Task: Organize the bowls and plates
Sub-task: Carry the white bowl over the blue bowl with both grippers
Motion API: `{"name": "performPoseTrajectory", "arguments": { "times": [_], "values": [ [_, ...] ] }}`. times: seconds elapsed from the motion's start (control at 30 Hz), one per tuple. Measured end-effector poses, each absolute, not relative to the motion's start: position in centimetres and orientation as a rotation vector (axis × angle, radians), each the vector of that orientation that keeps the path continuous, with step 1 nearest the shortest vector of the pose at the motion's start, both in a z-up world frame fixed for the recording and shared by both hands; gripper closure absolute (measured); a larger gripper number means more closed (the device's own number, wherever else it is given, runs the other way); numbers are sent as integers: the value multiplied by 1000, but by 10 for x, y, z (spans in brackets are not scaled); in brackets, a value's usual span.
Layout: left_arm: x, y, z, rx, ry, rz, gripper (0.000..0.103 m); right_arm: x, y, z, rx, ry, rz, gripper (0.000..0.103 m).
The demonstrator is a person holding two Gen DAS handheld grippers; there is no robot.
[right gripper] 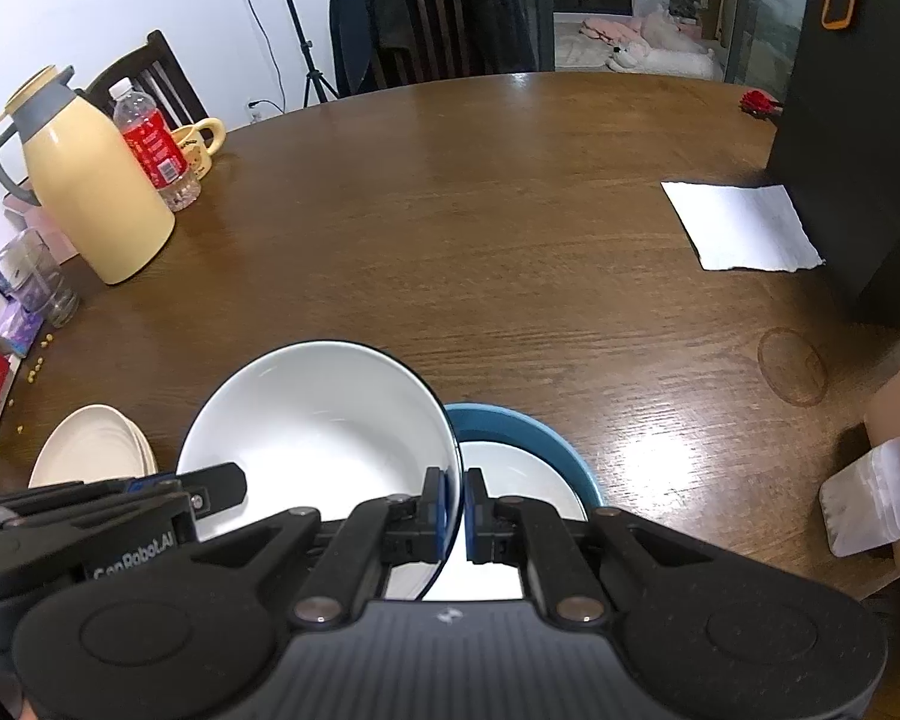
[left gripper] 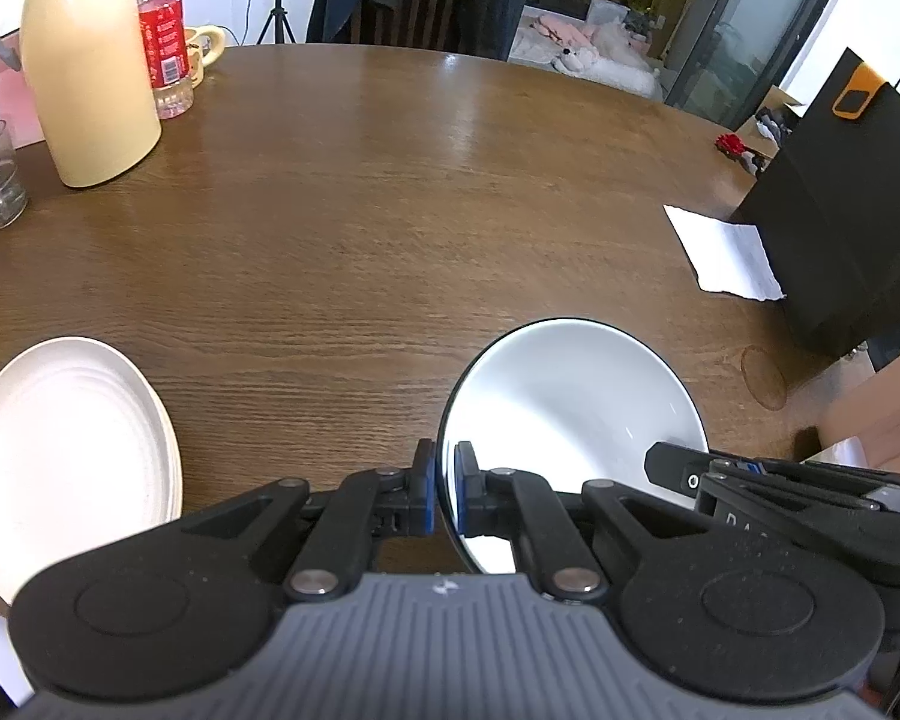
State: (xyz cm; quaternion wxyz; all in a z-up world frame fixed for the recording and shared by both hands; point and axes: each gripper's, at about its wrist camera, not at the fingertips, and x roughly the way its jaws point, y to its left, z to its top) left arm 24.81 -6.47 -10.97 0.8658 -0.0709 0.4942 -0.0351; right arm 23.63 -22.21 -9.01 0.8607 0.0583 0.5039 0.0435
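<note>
Hand-held gripper pair carries one white bowl, stacking unfinished.
Left view: left hand-held gripper (left gripper: pixel 444 489) pinches white bowl (left gripper: pixel 576 420) rim; cream plates (left gripper: pixel 66 450) already stacked on counter (left gripper: pixel 390 210). Right view: right hand-held gripper (right gripper: pixel 453 513) pinches opposite rim, just above blue bowl (right gripper: pixel 546 450).

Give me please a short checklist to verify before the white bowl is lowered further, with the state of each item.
1. Left tool clamped on the rim of the white bowl: ok.
2. Right tool clamped on the opposite rim: ok.
3. Blue bowl sits under the white bowl's right edge, on the table: ok.
4. White bowl centred over the blue bowl: not ok, it is offset to the left in the right wrist view.
5. White bowl clear of the plates: ok, bare wood shows between them.
6. White bowl touching the blue bowl or apart: cannot tell.
</note>
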Motion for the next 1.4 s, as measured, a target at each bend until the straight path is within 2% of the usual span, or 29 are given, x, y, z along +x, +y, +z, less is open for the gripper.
{"name": "performPoseTrajectory", "arguments": {
  "times": [1.4],
  "values": [
    [275, -109, -151, -86, 1131, -192, 96, 243, -268, -130, 153, 1136, -29, 97]
  ]
}}
